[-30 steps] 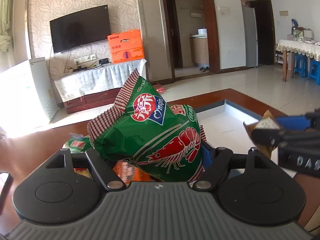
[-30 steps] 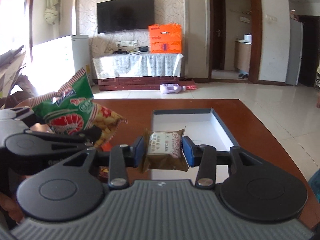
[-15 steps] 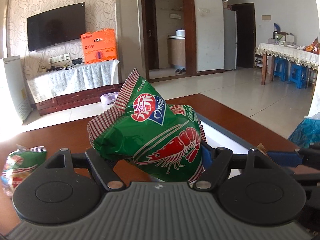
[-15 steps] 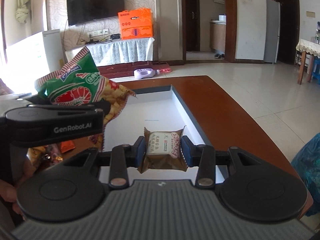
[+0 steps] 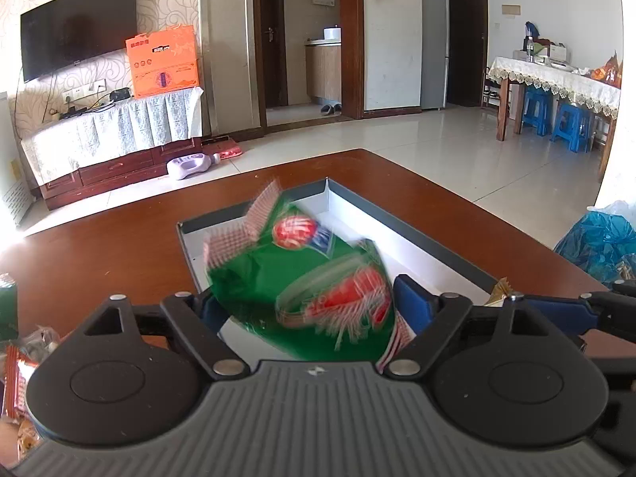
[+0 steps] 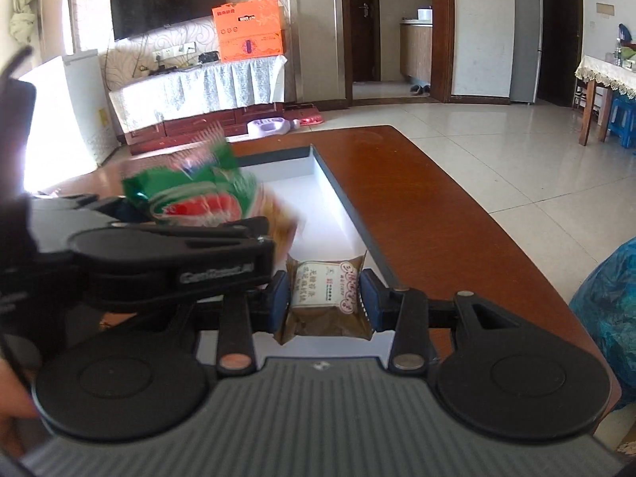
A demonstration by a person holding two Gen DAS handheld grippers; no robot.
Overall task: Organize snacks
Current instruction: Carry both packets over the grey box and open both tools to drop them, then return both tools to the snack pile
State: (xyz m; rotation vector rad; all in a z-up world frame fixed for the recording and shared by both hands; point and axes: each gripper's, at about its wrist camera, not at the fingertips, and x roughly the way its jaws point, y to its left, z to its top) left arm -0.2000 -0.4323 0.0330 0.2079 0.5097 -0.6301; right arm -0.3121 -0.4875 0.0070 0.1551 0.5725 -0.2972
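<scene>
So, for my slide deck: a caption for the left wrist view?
Left hand-held gripper opening, green shrimp-chip bag blurred between its fingers above the white tray.

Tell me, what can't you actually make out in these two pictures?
- Green shrimp-snack bag: motion-blurred in both views, print unreadable; whether it still touches the opening left gripper is unclear.
- White box: near end hidden by bag and grippers.
- Brown packet in right gripper: print too small.
- Snacks at left wrist view's left edge: cut off.
</scene>
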